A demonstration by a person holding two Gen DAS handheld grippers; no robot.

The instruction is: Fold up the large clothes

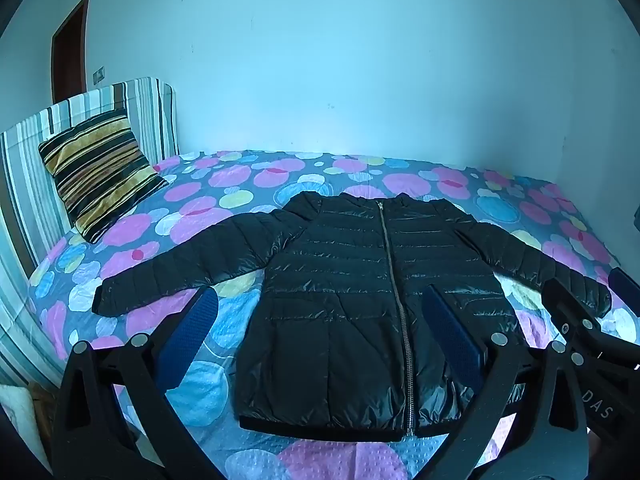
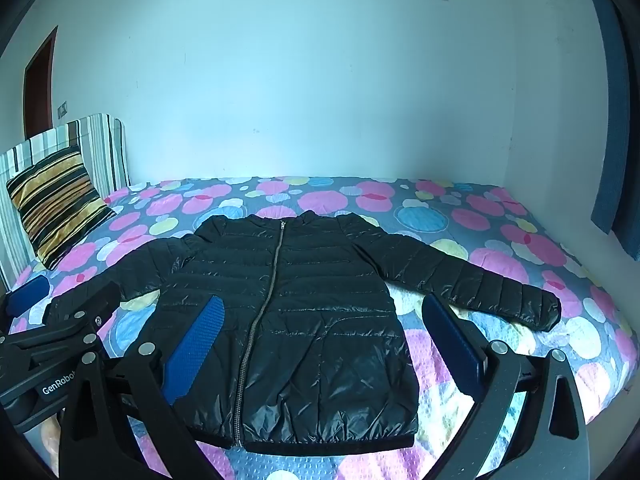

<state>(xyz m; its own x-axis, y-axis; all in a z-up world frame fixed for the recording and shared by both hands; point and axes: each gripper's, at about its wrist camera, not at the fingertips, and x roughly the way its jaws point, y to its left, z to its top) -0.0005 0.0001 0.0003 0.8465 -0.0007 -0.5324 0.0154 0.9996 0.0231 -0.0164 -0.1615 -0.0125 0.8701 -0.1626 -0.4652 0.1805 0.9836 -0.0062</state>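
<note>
Pillow [image 1: 98, 172], striped, leans on the headboard at far left, well apart from the work. Jacket [image 1: 360, 300], black and quilted, lies flat and zipped on the dotted bedspread [image 1: 240, 184], sleeves spread to both sides, hem toward the cameras.

Left gripper [image 1: 320, 332]: jaws wide, holding nothing, hovering above the hem and lower left panel. Left sleeve [image 1: 176, 276] is the likely first grab.

Right gripper [image 2: 320, 336]: jaws wide, holding nothing, over the lower right panel, with the right sleeve [image 2: 480, 280] just beyond.

Risks, as judged:
- shiny shell looks slick; a shallow pinch may slide off mid-fold
- puffy fill may spring a fold back open
- pinching too deep may catch the bedspread and drag it along
- uneven pulls between the two hands may skew the zipper [image 2: 260, 312] line
</note>
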